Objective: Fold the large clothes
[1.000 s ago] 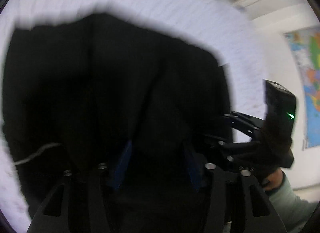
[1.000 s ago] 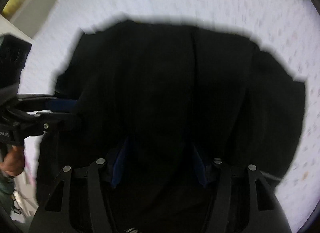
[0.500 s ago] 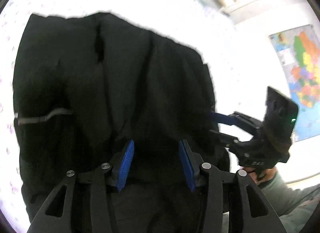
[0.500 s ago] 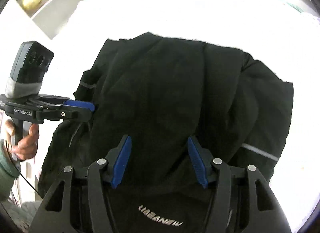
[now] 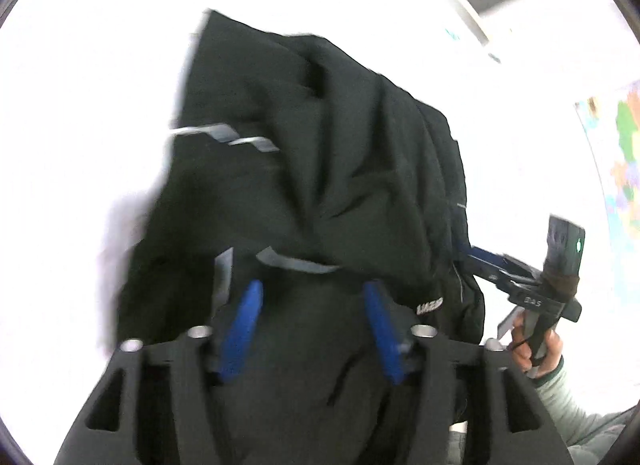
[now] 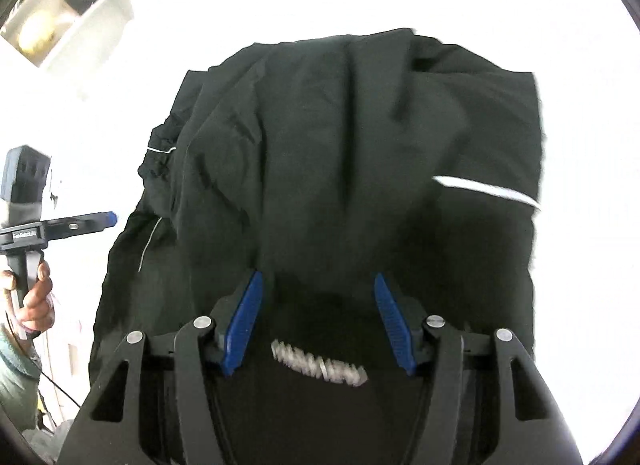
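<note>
A large black garment (image 5: 344, 153) with grey reflective stripes lies bunched on a white table (image 5: 100, 65). My left gripper (image 5: 312, 289) faces it, its jaws opening; the blue pads press on nothing. In the right wrist view the left gripper (image 6: 109, 219) hangs a short way left of the garment's (image 6: 340, 153) edge, with white table between them. My right gripper (image 6: 318, 281) is shut on a thick fold, with the white logo (image 6: 320, 363) close between its fingers. In the left wrist view the right gripper (image 5: 474, 255) bites into the garment's right edge.
A person's hand (image 6: 34, 297) holds the left gripper's handle; another hand (image 5: 536, 349) with a pale green sleeve holds the right one. A white shelf unit (image 6: 68, 29) stands at the far left. A coloured wall map (image 5: 616, 165) hangs at the right.
The left gripper's jaws have widened and it has drawn away from the garment's left edge. Both grippers have risen. The garment is more bunched, and the right gripper still carries its fold.
</note>
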{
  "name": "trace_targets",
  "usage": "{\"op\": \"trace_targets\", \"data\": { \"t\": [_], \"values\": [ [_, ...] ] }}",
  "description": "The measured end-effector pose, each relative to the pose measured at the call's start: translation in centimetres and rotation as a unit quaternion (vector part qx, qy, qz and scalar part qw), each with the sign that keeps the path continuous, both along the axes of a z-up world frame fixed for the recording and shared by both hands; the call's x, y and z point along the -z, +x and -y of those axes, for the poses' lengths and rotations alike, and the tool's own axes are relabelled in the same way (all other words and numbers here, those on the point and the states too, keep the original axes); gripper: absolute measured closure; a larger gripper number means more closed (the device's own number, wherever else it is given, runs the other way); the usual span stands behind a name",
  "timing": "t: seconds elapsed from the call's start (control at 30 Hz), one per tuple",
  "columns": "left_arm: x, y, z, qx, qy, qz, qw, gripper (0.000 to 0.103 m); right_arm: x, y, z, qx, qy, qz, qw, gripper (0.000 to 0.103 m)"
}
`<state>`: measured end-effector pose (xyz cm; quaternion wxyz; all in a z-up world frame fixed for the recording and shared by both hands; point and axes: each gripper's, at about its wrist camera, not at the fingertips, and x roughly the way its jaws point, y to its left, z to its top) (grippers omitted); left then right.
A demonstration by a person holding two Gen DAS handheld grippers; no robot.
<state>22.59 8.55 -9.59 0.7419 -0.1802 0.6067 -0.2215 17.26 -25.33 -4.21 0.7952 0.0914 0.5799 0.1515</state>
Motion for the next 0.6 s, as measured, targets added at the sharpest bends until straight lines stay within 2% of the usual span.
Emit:
{"op": "trace_targets", "data": {
  "t": [0.1,0.17,0.2,0.23,0.3,0.37,0.5,0.6],
  "values": [
    [-0.6,-4.7,-6.4,-0.054,-0.001,-0.007,0.9985,0.038,-1.0,-3.8,3.3,0.025,-0.008,0.0,1.0,0.041],
    [-0.1,-8.1,-10.0,-0.085,-0.004,-0.027,0.996,0.038,-1.2,-6.4,5.0,0.045,-0.01,-0.007,0.999,0.041],
    [0.9,-9.1,-10.5,-0.095,-0.004,-0.035,0.9948,0.038,-1.2,-7.5,5.7,0.052,-0.008,-0.014,0.998,0.041],
    [1.6,-10.5,-11.6,-0.106,-0.006,-0.048,0.9932,0.038,0.2,-7.8,5.0,0.058,-0.006,-0.02,0.998,0.041],
    [3.0,-12.4,-13.0,-0.112,-0.023,-0.07,0.991,0.037,1.2,-10.1,6.7,0.074,-0.006,-0.046,0.996,0.041],
    [4.7,-14.1,-12.9,-0.113,-0.035,-0.094,0.9885,0.037,1.4,-12.5,9.1,0.087,-0.006,-0.064,0.994,0.041],
    [8.2,-16.6,-11.7,-0.117,-0.006,-0.131,0.9844,0.037,3.6,-16.1,10.5,0.116,-0.004,-0.098,0.988,0.041],
    [9.3,-17.5,-11.7,-0.12,-0.025,-0.145,0.9818,0.037,5.0,-18.6,11.2,0.133,-0.007,-0.12,0.984,0.041]
  ]
}}
